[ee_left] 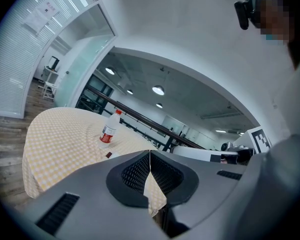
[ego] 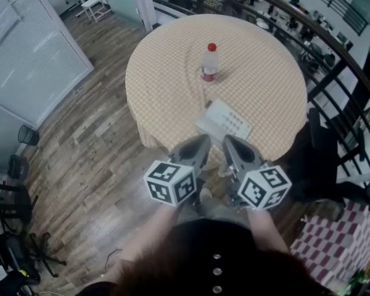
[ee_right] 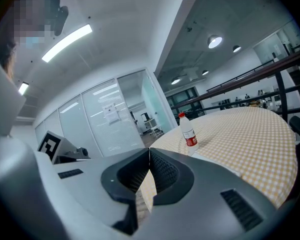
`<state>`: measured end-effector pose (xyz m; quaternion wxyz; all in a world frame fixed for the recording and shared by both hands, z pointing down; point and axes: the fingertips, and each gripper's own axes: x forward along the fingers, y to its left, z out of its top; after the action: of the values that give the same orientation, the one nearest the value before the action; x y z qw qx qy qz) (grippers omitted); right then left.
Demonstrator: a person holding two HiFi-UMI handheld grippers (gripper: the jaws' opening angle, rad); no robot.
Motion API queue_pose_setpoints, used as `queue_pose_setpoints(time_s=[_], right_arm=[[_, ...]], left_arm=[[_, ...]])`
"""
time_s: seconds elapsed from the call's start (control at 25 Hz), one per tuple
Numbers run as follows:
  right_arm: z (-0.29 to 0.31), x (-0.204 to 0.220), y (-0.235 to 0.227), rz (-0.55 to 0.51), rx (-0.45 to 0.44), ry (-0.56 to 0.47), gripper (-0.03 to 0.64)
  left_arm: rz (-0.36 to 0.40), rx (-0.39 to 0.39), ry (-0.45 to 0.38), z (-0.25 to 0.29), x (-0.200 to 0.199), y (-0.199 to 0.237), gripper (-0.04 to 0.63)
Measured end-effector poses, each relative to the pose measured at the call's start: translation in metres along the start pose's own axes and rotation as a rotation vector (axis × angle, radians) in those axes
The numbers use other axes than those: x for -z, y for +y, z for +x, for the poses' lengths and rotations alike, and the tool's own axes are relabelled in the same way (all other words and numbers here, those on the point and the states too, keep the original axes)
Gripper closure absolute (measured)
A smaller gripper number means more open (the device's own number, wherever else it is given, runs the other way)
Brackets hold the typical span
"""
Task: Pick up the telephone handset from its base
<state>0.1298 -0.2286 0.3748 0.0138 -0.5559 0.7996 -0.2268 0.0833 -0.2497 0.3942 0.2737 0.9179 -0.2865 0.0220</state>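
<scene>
The white telephone [ego: 225, 121] lies on the near part of a round table [ego: 265, 73] with a checked cloth, its handset resting on the base along the left side. Both grippers hover side by side just short of the table's near edge, pointing at the phone. My left gripper [ego: 203, 140] is shut with nothing in it, its pads meeting in the left gripper view [ee_left: 150, 156]. My right gripper [ego: 228, 140] is shut and empty too [ee_right: 149, 154]. A strip of the phone [ee_right: 217, 164] shows past the right jaw.
A water bottle [ego: 209, 62] with a red cap stands at the table's middle, beyond the phone; it also shows as the bottle [ee_left: 108, 130] and the bottle [ee_right: 188, 131]. A dark railing [ego: 333, 60] curves behind the table. Wooden floor [ego: 80, 140] lies to the left.
</scene>
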Motion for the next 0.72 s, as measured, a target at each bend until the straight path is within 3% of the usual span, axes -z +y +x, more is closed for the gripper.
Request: queue_pose_setpoints(time_s=[0.72], right_arm=[[0.026,0.014,-0.025,-0.063,-0.052,0.135,0.604]], left_arm=[[-0.089,-0.124,-0.006,0.011,0.023,0.025,0.584]])
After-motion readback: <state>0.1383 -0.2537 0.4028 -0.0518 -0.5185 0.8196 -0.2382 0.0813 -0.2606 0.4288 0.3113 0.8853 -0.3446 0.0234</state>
